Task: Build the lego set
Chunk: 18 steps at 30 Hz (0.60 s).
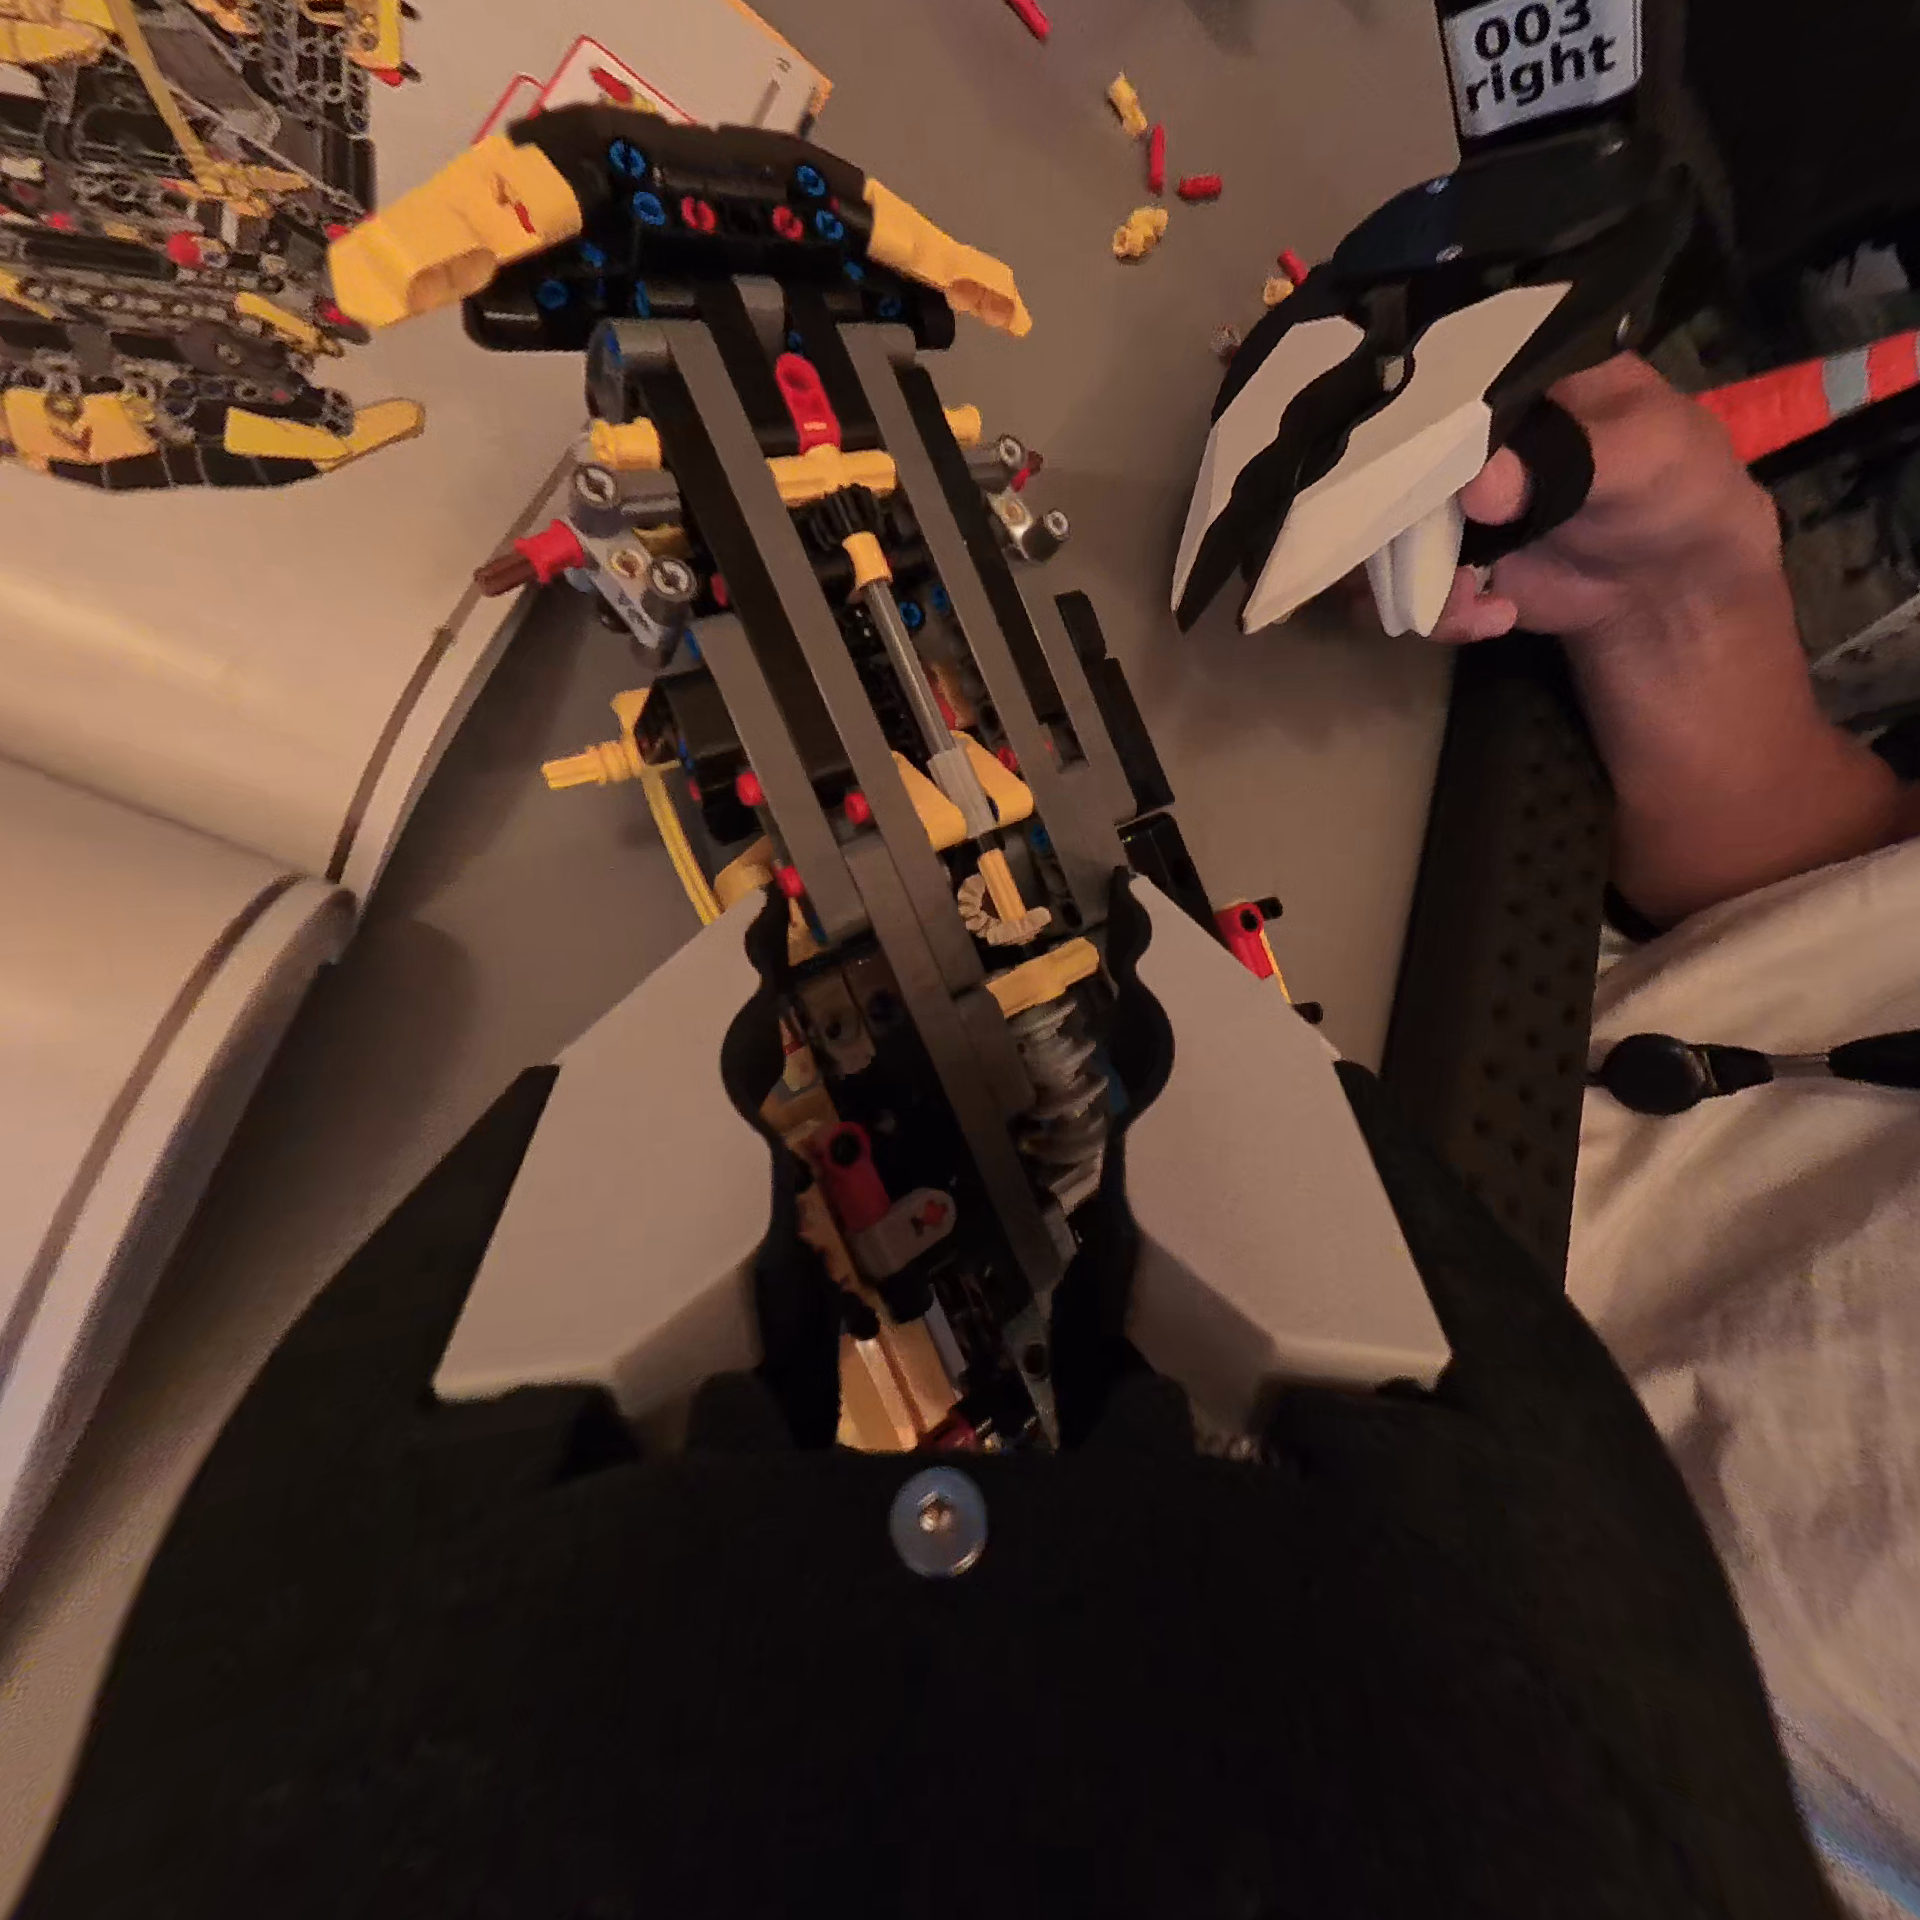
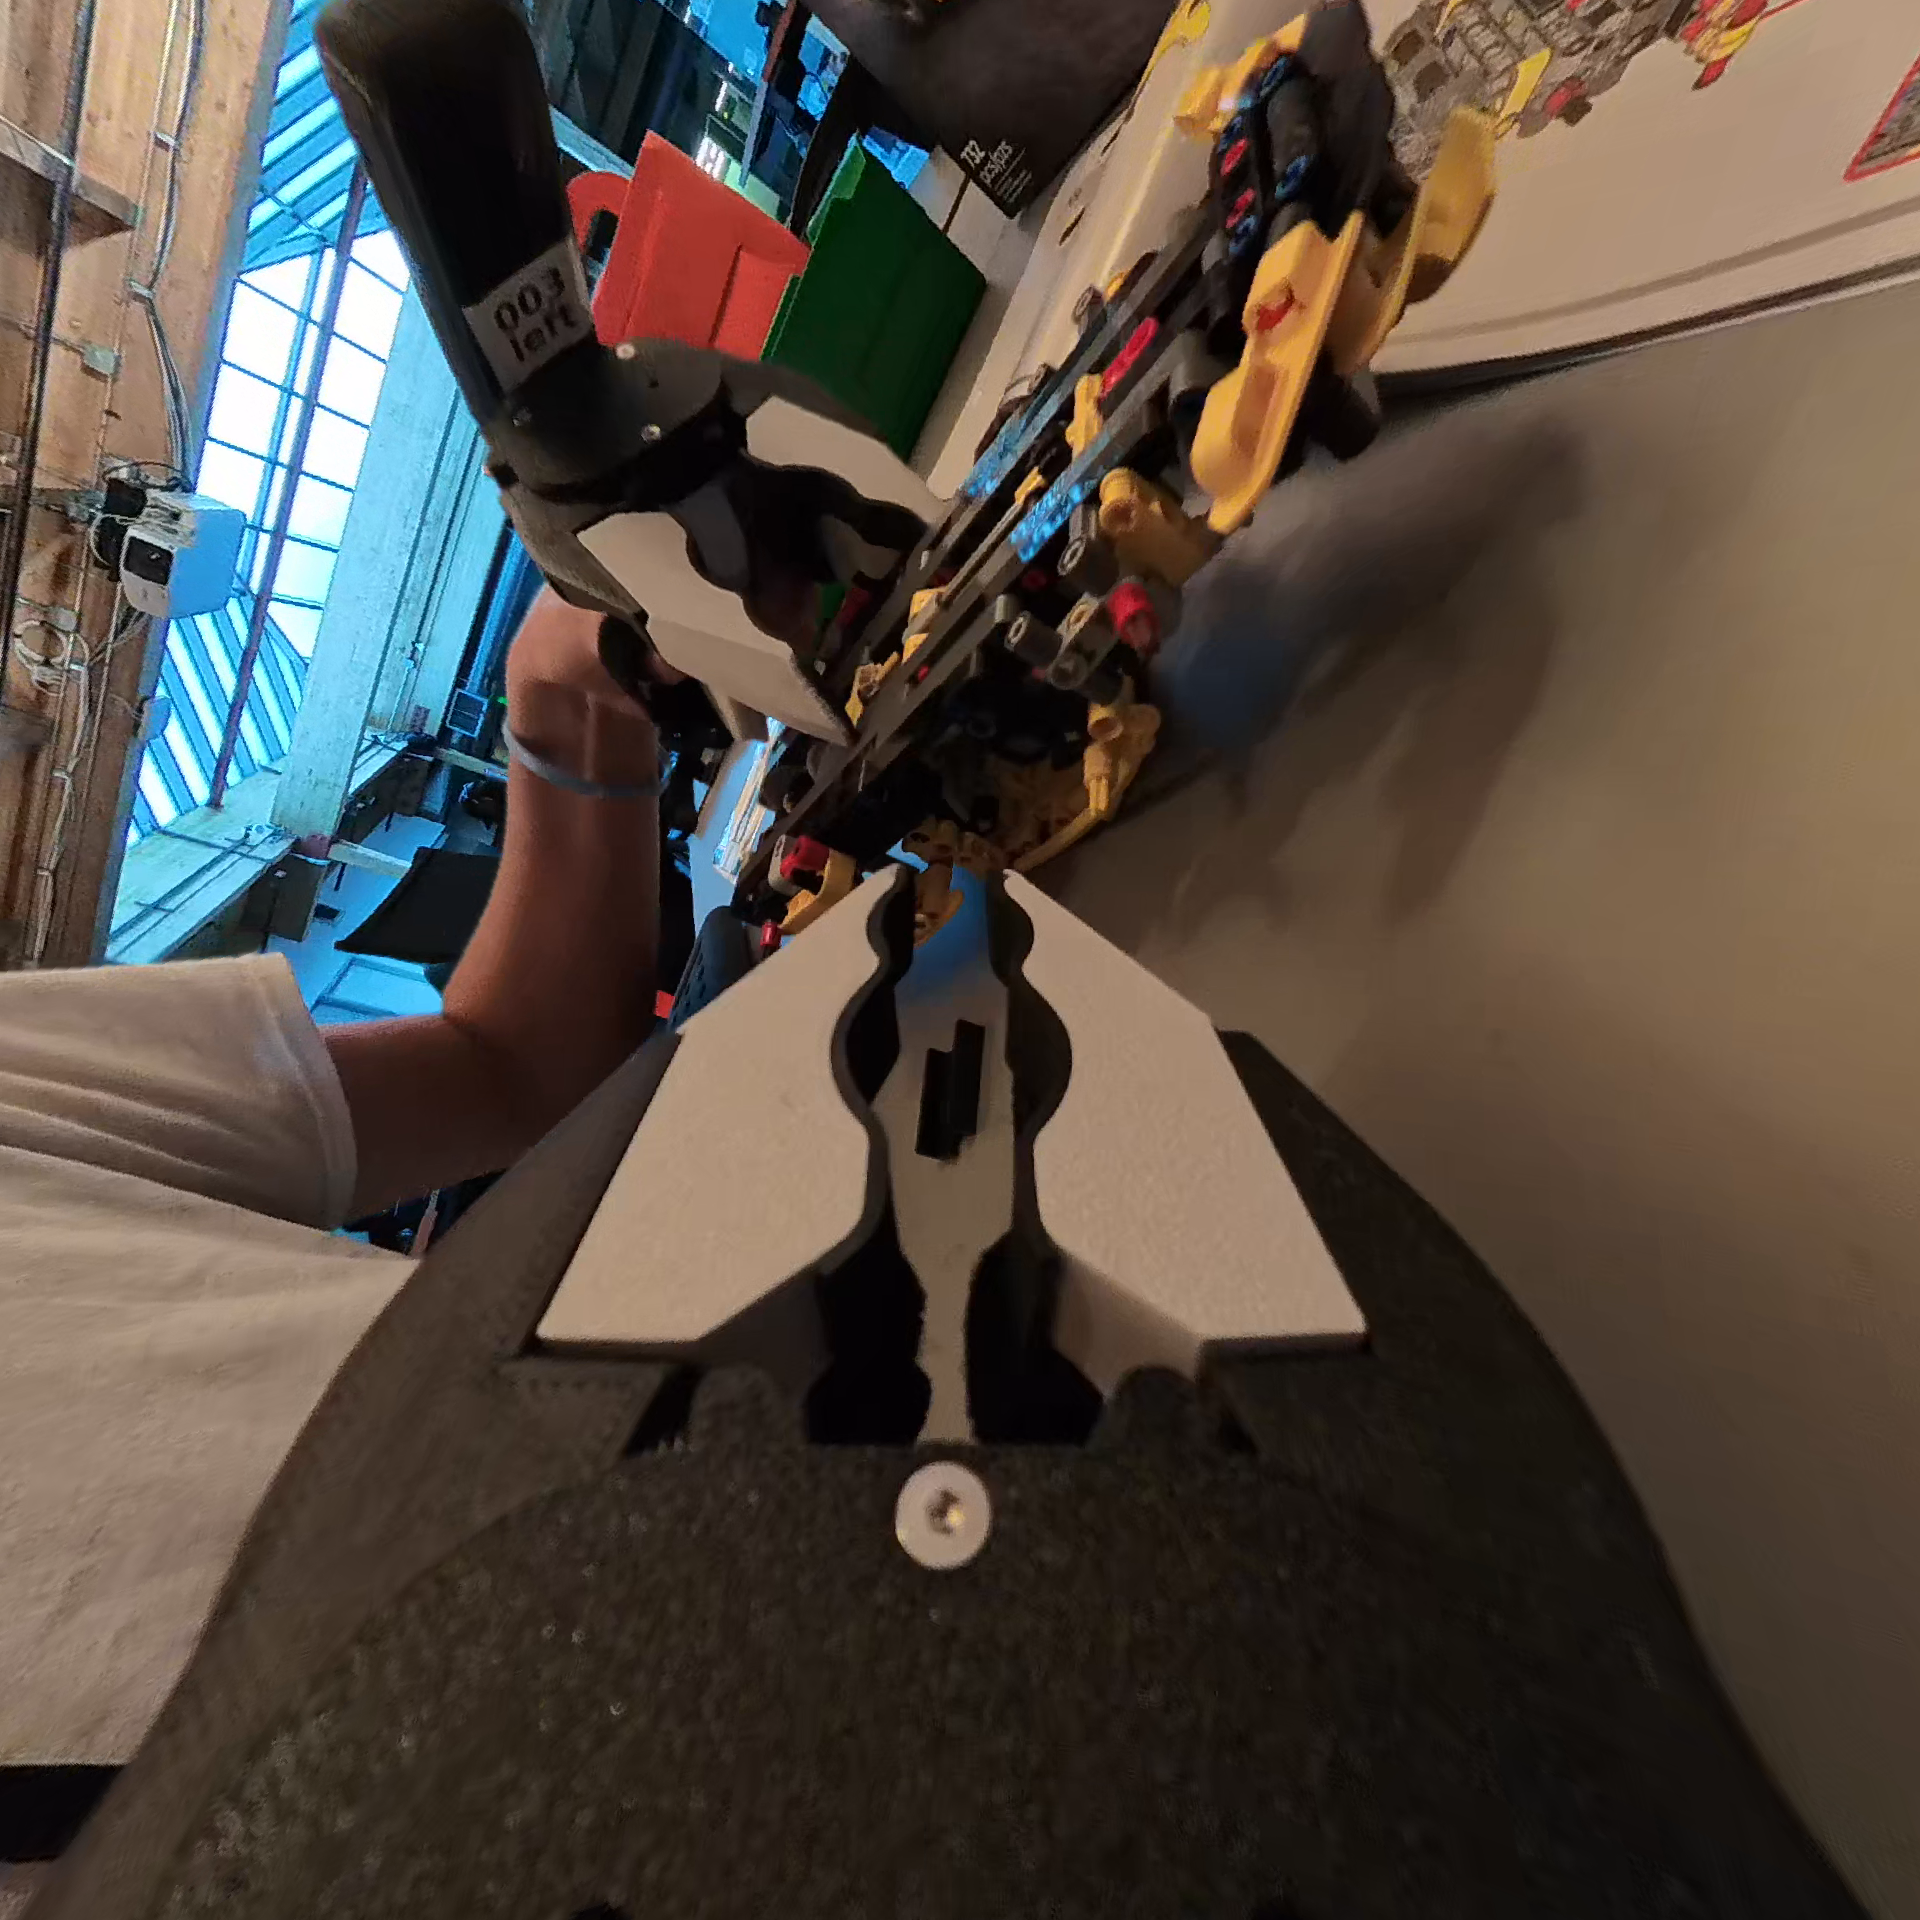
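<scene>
Grey and matte, the table (image 1: 1299, 727) carries an open instruction booklet (image 1: 156, 260) at its far side, printed with pictures of the finished vehicle. Biggest of the task's things is the lego chassis (image 1: 831, 644), a long black-beamed frame with yellow panels at its far end and red and blue pins along its length; its near end sits clamped between the left gripper (image 1: 940, 914), whose pale wedge-shaped fingers (image 1: 623, 1143) press on both sides, lifting it at a slant over the table. The right gripper (image 2: 945, 894) hangs just beside the frame's near end with a narrow gap between its fingers; they hold nothing, and a small black piece (image 2: 951, 1091) lies on the table beneath that gap. Judging by this, the step is fetching the next part: the frame should be kept steady while the right jaws pinch the piece squarely across its flat sides. Smallest are the loose red and yellow connectors (image 1: 1153, 187) scattered beyond.
</scene>
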Tool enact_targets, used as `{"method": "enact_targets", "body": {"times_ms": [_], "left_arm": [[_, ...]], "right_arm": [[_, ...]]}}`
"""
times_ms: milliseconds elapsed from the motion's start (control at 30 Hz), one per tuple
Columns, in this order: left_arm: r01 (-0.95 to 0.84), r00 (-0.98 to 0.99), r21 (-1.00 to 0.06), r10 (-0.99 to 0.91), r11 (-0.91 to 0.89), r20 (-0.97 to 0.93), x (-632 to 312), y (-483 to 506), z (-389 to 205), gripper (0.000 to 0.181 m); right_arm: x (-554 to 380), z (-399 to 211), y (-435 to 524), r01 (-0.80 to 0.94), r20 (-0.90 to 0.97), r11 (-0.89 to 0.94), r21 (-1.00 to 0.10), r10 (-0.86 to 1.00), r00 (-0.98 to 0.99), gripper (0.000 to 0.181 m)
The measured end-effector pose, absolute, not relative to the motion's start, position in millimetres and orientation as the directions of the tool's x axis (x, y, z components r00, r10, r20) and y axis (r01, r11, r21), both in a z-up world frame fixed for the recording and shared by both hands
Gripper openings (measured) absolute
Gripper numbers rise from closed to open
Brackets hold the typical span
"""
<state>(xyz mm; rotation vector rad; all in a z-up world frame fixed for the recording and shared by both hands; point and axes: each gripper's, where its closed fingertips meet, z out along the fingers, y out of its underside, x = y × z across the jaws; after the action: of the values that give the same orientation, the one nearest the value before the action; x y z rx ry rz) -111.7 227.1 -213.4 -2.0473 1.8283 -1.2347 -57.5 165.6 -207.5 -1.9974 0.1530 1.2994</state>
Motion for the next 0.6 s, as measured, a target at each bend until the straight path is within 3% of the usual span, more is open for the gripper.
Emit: {"method": "enact_targets", "body": {"times_ms": [233, 300, 367, 433, 600], "left_arm": [[-0.696, 0.019, -0.622, -0.876, -0.358, 0.482, -127.4, 228.4, -212.5, 0.061], [-0.682, 0.039, -0.63, -0.878, -0.372, 0.476, -133.5, 228.0, -212.1, 0.061], [-0.686, 0.053, -0.631, -0.89, -0.362, 0.452, -140.5, 228.0, -214.3, 0.06], [-0.681, 0.062, -0.641, -0.9, -0.354, 0.431, -144.6, 227.9, -214.0, 0.058], [-0.656, 0.074, -0.654, -0.894, -0.378, 0.443, -151.4, 224.9, -211.6, 0.052]], "right_arm": [[-62.3, -214.8, 163.7, -0.415, -0.8, -0.732, -0.54, 0.292, 0.525, 0.014], [-66.8, -223.5, 160.6, -0.271, -0.683, -0.732, -0.625, 0.344, 0.644, 0.015], [-83.5, -230.9, 147.2, -0.014, -0.501, -0.713, -0.701, 0.479, 0.721, 0.025], [-99.8, -238.3, 130.1, 0.147, -0.419, -0.714, -0.685, 0.551, 0.722, 0.038], [-116.0, -256.9, 113.4, 0.334, -0.221, -0.663, -0.67, 0.607, 0.763, 0.035]]}}
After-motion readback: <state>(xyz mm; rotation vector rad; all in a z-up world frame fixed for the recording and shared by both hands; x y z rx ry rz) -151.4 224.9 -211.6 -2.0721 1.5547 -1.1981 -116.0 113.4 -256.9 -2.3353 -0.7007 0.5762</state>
